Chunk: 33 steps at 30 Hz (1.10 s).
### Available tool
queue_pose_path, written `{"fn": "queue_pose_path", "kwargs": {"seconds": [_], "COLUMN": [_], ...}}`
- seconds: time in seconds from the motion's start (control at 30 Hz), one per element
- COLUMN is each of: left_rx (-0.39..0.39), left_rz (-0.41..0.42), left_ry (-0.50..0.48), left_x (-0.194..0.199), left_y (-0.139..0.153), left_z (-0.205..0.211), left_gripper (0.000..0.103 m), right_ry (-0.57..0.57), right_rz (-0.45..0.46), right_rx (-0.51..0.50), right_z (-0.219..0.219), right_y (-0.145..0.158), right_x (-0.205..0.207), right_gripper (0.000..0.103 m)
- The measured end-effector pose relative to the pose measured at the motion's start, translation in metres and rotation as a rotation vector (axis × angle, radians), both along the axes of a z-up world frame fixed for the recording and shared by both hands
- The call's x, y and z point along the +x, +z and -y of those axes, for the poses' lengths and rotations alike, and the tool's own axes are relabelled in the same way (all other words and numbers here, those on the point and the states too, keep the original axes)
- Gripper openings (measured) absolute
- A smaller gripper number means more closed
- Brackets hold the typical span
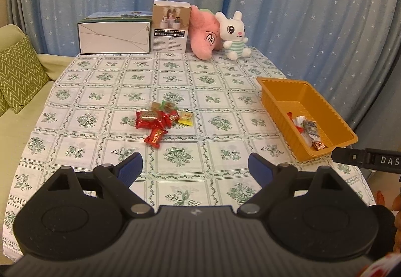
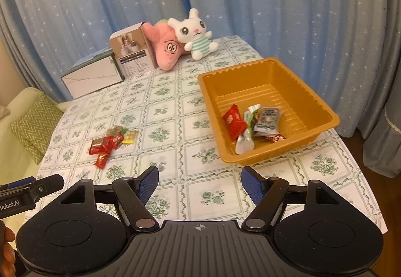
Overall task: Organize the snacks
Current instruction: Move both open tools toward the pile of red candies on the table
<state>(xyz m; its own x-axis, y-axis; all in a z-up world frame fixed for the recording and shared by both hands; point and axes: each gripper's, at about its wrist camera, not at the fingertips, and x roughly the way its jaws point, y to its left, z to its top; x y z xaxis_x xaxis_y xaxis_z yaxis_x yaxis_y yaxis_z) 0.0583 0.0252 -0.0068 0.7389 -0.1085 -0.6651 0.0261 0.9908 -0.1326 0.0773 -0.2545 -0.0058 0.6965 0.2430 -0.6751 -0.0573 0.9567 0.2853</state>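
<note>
Snacks (image 1: 160,121) lie ahead of left gripper's (image 1: 195,166) spread jaws.

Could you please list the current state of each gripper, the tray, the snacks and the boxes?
Left gripper: open, holding nothing, above the table.
Right gripper: open, holding nothing, near the tray.
Orange tray: upright, partly filled with a few snack packets.
Loose snack pile: on the tablecloth, outside the tray.
Red packet in the tray: leaning against the tray's left wall.
White carton: closed, lying on its side.
Small product box: closed, standing upright.
</note>
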Motion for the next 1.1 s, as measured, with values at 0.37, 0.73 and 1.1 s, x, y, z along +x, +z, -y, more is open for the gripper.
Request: {"fn": "queue_pose_path", "kwargs": {"seconds": [0.37,0.73,1.1], "left_rx": [0.01,0.094,0.126], "left_rz": [-0.02,-0.058,-0.101], "left_ry": [0.017,-0.045,-0.164], "left_x": [0.017,0.06,0.119], "left_y": [-0.012,-0.044,-0.085], "left_z": [-0.019,-0.036,-0.051], "left_gripper": [0.09,0.085,0.063], "right_ry": [0.065,0.109,0.134], "right_rz": [0.008,0.04,0.0], "right_rx": [-0.005,-0.013,-0.018], "right_z": [-0.033,-0.066,-0.096], "right_y": [-0.005,-0.022,-0.059], "right_x": [0.021,0.063,0.112], "right_gripper": [0.073,0.073,0.072]}}
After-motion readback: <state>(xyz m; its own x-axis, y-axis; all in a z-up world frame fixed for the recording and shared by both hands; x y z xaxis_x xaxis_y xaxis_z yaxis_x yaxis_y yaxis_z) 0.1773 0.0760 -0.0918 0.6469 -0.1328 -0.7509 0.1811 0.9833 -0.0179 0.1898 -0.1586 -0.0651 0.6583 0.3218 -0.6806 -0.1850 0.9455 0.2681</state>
